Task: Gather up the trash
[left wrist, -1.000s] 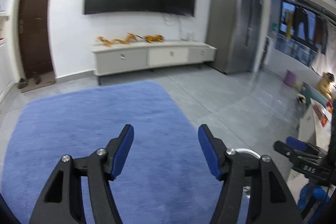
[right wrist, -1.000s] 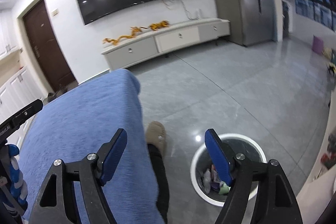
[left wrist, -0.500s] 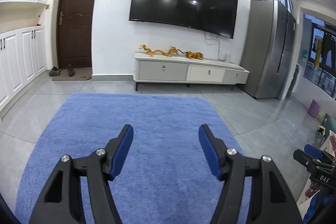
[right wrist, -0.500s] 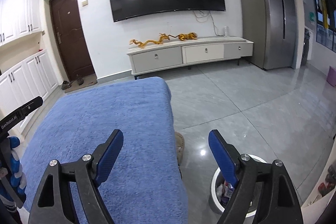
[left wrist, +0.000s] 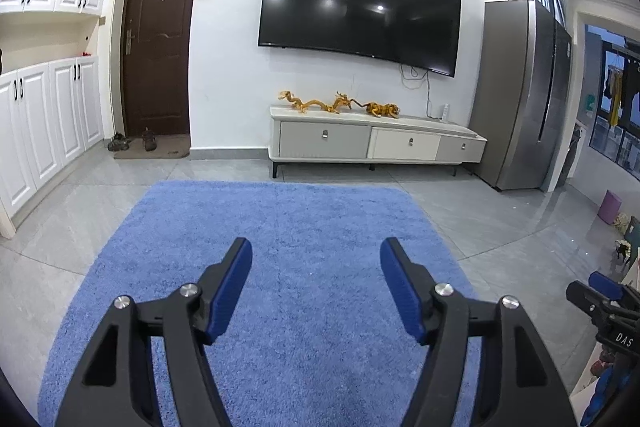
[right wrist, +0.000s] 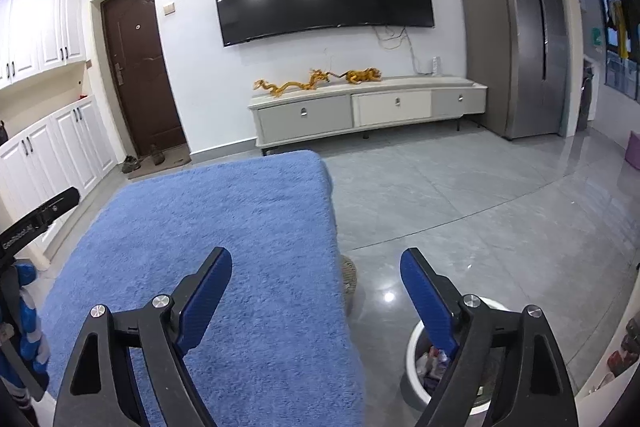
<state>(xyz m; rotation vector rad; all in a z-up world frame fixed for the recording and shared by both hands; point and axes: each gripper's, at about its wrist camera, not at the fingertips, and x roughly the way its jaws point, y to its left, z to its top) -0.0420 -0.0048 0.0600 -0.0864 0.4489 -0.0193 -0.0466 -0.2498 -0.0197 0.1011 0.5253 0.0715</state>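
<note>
My left gripper [left wrist: 316, 243] hangs over the blue rug [left wrist: 280, 219], its jaws apart and opening a little, with nothing between them. My right gripper [right wrist: 317, 251] hovers over the rug's right edge [right wrist: 332, 211], its jaws wide and still opening, also with nothing between them. A white round trash bin [right wrist: 411, 351] stands on the grey floor at the lower right of the right wrist view, partly hidden behind the right finger [right wrist: 428, 299]. Several scraps lie inside it. No loose trash shows on the rug.
A shoe tip [right wrist: 349, 277] pokes out beside the rug's edge. A low TV stand [left wrist: 376, 143] lines the far wall under a big screen, with a steel fridge [left wrist: 524, 95] to its right, a brown door [left wrist: 158, 55] and white cabinets [left wrist: 48, 119] to its left.
Both views swung left and levelled out, bringing the door and cabinets in. The bin slid toward the bottom of the right wrist view. The right jaws spread wider.
</note>
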